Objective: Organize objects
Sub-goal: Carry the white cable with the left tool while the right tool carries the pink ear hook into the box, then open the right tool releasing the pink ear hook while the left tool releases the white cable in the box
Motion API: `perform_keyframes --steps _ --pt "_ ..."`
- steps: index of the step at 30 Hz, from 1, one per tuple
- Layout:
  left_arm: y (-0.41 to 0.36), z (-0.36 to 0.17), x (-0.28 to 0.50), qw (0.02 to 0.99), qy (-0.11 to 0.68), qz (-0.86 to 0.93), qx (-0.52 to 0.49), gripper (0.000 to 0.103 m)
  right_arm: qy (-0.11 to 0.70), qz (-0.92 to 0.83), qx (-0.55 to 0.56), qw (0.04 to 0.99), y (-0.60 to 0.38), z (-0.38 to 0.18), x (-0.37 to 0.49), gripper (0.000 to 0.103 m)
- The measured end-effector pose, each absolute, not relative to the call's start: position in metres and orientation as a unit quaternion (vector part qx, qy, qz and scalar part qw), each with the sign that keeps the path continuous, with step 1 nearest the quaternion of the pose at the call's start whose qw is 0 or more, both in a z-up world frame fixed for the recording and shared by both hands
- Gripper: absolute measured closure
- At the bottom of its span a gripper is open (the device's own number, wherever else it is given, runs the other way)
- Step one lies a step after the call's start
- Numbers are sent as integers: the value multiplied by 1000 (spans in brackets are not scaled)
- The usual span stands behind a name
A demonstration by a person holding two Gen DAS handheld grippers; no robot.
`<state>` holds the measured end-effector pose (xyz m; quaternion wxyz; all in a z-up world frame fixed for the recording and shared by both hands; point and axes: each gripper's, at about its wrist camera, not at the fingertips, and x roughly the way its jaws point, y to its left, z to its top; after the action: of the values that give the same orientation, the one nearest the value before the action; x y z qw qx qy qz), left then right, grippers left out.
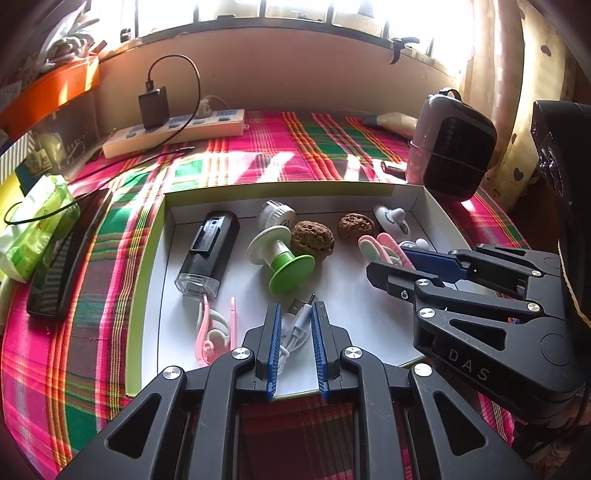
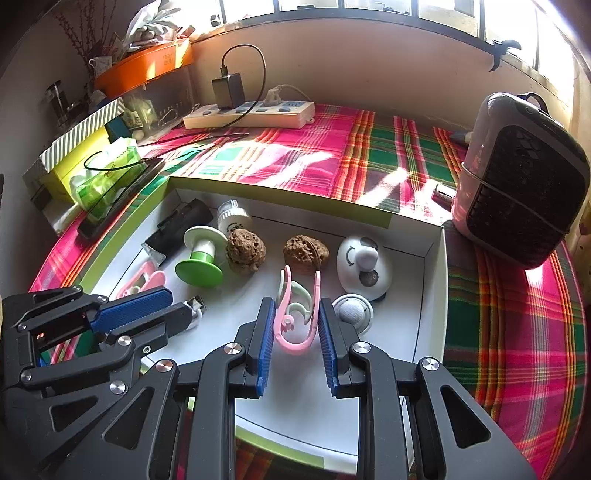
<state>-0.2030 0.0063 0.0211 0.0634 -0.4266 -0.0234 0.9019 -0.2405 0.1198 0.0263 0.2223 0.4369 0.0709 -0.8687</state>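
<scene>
Bright daylight pours through the barred window (image 2: 388,7) along the back, washing out the panes. Below it runs a plain beige wall (image 2: 369,66) with a dark sill line. Sun patches fall across the plaid cloth (image 2: 332,147), pink, green and orange, covering the counter. A white power strip (image 2: 251,116) sits against the wall, a black charger (image 2: 227,90) plugged in, its cable looping up. At the left, an orange tray (image 2: 147,66) sits atop stacked boxes; at the right, a patterned curtain (image 1: 517,110) hangs, glowing in the light.
</scene>
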Motion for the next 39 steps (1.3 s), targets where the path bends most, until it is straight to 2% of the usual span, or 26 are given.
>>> perform_keyframes --steps 22,26,33,39 --pt "9 23 -200 53 -12 904 -424 87 73 -870 441 209 120 20 -240 78" --pt "8 23 -198 46 -10 904 -425 85 72 -872 438 208 121 22 -237 66" --pt "7 27 -190 32 -9 906 -421 84 65 -876 435 197 125 27 -229 65" --pt "8 35 -178 19 -3 912 -410 84 58 -885 423 185 130 35 -214 60"
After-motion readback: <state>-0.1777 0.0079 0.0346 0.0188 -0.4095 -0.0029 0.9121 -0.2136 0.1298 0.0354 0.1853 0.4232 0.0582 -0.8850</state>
